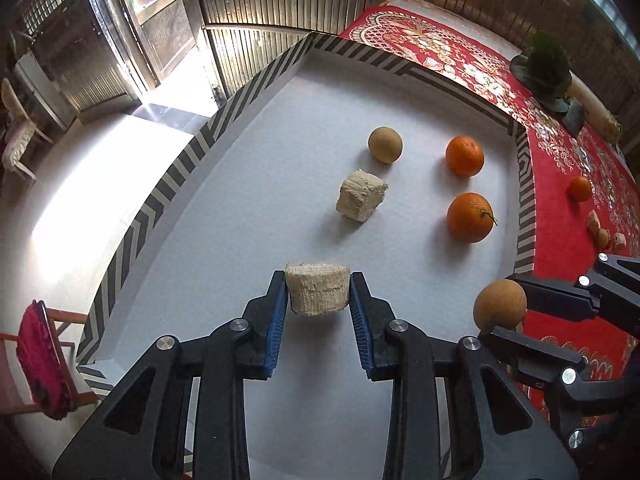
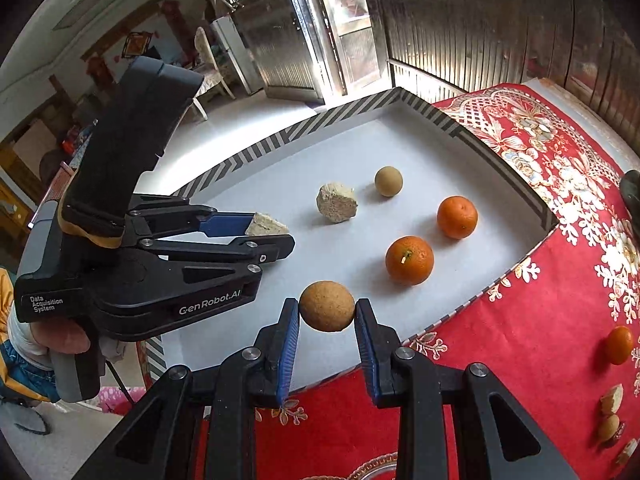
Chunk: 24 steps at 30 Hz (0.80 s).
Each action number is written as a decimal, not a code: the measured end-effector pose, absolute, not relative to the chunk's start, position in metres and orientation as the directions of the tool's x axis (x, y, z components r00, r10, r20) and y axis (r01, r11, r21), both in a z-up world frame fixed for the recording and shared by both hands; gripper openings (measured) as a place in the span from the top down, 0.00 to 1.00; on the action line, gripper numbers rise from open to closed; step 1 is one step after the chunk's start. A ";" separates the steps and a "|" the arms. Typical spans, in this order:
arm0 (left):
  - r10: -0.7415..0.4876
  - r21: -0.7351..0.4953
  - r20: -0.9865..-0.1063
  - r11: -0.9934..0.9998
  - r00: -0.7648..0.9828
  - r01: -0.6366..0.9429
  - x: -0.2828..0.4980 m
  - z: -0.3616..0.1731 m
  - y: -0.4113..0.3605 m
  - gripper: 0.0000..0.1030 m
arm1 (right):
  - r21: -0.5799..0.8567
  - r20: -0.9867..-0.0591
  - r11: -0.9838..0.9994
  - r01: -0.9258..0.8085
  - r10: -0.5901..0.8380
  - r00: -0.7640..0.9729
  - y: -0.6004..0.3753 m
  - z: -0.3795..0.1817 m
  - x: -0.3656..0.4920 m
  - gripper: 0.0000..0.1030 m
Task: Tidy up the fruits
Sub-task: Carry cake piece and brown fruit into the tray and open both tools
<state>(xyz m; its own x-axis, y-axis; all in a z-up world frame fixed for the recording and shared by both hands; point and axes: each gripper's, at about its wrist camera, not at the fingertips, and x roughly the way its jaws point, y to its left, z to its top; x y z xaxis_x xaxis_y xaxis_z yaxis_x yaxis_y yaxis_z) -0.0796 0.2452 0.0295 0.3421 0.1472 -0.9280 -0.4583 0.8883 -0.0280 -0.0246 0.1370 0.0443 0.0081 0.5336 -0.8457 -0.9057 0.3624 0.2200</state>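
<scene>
Both grippers carry fruit above the tray.
The left gripper (image 1: 318, 290) has its jaws clamped on a pale fibrous chunk (image 1: 317, 294); the right gripper (image 2: 327, 314) squeezes a round brown fruit (image 2: 327, 306) over the white tray (image 2: 224, 168), near two oranges (image 2: 409, 259).

My right gripper (image 2: 327, 312) squeezes a round brown fruit (image 2: 327, 311) between its blue pads (image 2: 290, 340). The fruit hangs over the near edge of a white tray (image 2: 248, 148) with a striped rim. On my left, the left gripper (image 2: 270, 232) holds a pale chunk (image 2: 266, 225) over the tray. A hand (image 2: 64, 340) grips its handle. In the tray lie two oranges (image 2: 409, 260), another pale chunk (image 2: 336, 202) and a small brown ball (image 2: 388, 181) at the far end. The tray sits on a red flowery cloth (image 2: 560, 280). Near the right edge, another small orange (image 2: 619, 345) rests on the cloth.
</scene>
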 end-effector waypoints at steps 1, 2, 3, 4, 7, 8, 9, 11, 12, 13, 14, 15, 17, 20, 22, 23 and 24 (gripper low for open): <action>0.147 -0.027 -0.929 0.889 0.340 -0.458 -0.080 0.028 0.245 0.71 | 0.222 -0.848 0.362 -0.905 0.530 0.004 0.139 0.042 -0.024 0.73; 0.144 -0.028 -0.930 0.890 0.338 -0.456 -0.080 0.027 0.245 0.71 | 0.223 -0.850 0.363 -0.905 0.526 0.002 0.140 0.039 -0.024 0.73; 0.141 -0.029 -0.931 0.890 0.336 -0.456 -0.080 0.025 0.244 0.71 | 0.223 -0.852 0.363 -0.904 0.524 0.000 0.141 0.037 -0.023 0.73; 0.138 -0.033 -0.933 0.888 0.333 -0.459 -0.079 0.024 0.245 0.71 | 0.225 -0.853 0.364 -0.904 0.522 -0.002 0.142 0.035 -0.022 0.73; 0.131 -0.048 -0.932 0.881 0.339 -0.471 -0.078 0.024 0.247 0.71 | 0.224 -0.856 0.367 -0.903 0.518 -0.002 0.145 0.030 -0.021 0.73; 0.128 -0.051 -0.932 0.880 0.340 -0.473 -0.078 0.024 0.247 0.71 | 0.221 -0.857 0.368 -0.903 0.515 0.001 0.148 0.028 -0.020 0.73; 0.127 -0.054 -0.931 0.878 0.341 -0.475 -0.077 0.024 0.248 0.71 | 0.220 -0.859 0.371 -0.902 0.513 0.001 0.149 0.026 -0.018 0.73; 0.128 -0.056 -0.930 0.877 0.343 -0.478 -0.078 0.024 0.248 0.71 | 0.212 -0.863 0.377 -0.902 0.504 0.007 0.151 0.021 -0.018 0.73; 0.132 -0.052 -0.930 0.877 0.344 -0.478 -0.078 0.024 0.248 0.70 | 0.206 -0.863 0.376 -0.903 0.505 0.014 0.151 0.019 -0.018 0.73; 0.139 -0.044 -0.930 0.877 0.340 -0.478 -0.077 0.024 0.247 0.70 | 0.199 -0.860 0.376 -0.905 0.509 0.023 0.151 0.020 -0.019 0.73; 0.145 -0.036 -0.930 0.878 0.337 -0.478 -0.077 0.024 0.247 0.70 | 0.182 -0.862 0.377 -0.908 0.505 0.036 0.151 0.020 -0.019 0.73; 0.148 -0.032 -0.931 0.879 0.334 -0.476 -0.077 0.024 0.246 0.66 | 0.169 -0.865 0.377 -0.911 0.500 0.047 0.151 0.019 -0.020 0.73; 0.141 -0.039 -0.932 0.878 0.335 -0.478 -0.076 0.024 0.247 0.54 | 0.177 -0.860 0.381 -0.908 0.508 0.045 0.149 0.020 -0.020 0.73; 0.145 -0.044 -0.928 0.872 0.344 -0.487 -0.076 0.028 0.247 0.45 | 0.186 -0.853 0.391 -0.901 0.520 0.050 0.143 0.026 -0.020 0.72; 0.157 -0.032 -0.928 0.871 0.339 -0.491 -0.075 0.030 0.246 0.45 | 0.193 -0.848 0.396 -0.898 0.528 0.051 0.138 0.029 -0.019 0.72; 0.158 -0.030 -0.928 0.870 0.337 -0.492 -0.074 0.031 0.246 0.45 | 0.194 -0.846 0.401 -0.896 0.531 0.054 0.137 0.032 -0.020 0.72; 0.156 -0.032 -0.928 0.871 0.338 -0.491 -0.074 0.033 0.245 0.45 | 0.195 -0.843 0.406 -0.893 0.535 0.059 0.134 0.034 -0.019 0.72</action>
<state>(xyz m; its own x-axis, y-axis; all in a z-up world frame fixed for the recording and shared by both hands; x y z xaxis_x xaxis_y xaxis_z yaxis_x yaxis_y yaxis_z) -0.0739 0.2452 0.0328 0.3379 0.1564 -0.9281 -0.4909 0.8706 -0.0320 -0.0192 0.1337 0.0343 0.0594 0.5349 -0.8429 -0.8927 0.4062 0.1949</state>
